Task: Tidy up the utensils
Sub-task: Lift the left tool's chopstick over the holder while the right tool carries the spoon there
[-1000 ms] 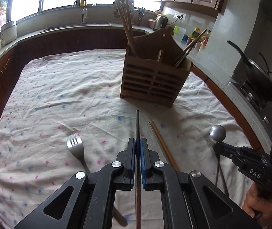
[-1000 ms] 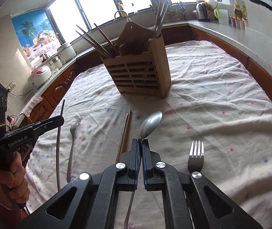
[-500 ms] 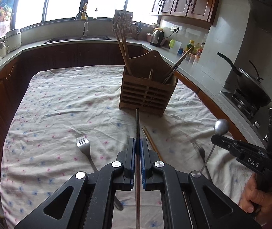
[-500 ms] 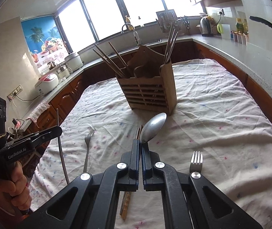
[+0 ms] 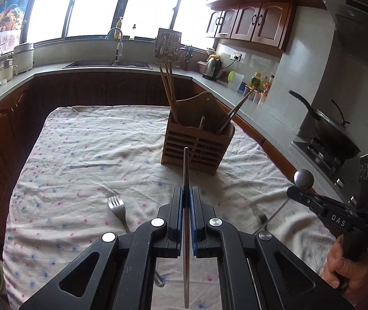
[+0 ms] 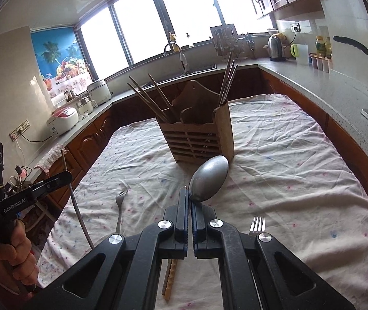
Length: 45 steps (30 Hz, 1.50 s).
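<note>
"DAS" on right tool (image 5: 296,190), "GenRobot.AI" on left tool (image 6: 66,175)

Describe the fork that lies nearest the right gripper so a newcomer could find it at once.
Start at the wooden utensil holder standing on the flowered tablecloth. Come toward the right gripper, shut on a spoon. The fork lies beside it, tines toward the holder; the other fork lies across the cloth, toward the left gripper.

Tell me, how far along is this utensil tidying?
Partly done: chopsticks already stand in the slatted wooden holder. In hand: the left gripper clamps a thin metal chopstick, the right gripper a steel spoon. Left on the cloth: two steel forks and bamboo chopsticks.
</note>
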Each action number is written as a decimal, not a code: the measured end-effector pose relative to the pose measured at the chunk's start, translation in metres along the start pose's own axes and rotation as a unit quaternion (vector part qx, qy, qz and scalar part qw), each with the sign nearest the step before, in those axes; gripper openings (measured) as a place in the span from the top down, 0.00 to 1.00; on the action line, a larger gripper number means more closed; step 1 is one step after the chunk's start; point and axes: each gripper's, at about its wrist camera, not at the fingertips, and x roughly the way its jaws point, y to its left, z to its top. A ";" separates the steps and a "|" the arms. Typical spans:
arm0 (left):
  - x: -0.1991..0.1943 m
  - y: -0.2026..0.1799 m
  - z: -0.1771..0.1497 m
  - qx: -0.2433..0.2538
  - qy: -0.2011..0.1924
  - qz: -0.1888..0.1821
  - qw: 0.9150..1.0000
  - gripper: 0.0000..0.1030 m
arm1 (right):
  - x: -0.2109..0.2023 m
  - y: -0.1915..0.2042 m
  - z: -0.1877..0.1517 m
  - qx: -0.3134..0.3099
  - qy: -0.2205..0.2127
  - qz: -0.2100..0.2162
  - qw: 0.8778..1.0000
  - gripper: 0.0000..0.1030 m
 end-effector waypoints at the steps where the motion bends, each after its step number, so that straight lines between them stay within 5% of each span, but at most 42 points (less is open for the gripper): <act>1: -0.001 0.002 0.001 -0.003 -0.004 -0.002 1.000 0.97 | 0.000 0.000 0.001 0.000 -0.001 0.000 1.000 0.98; 27: 0.004 0.029 0.012 -0.041 -0.046 -0.015 0.998 0.97 | 0.007 -0.015 0.019 0.002 -0.016 -0.009 1.000 0.98; 45: 0.039 0.027 0.062 -0.024 -0.136 -0.016 0.990 0.97 | 0.020 -0.021 0.079 -0.019 -0.063 -0.020 0.998 0.98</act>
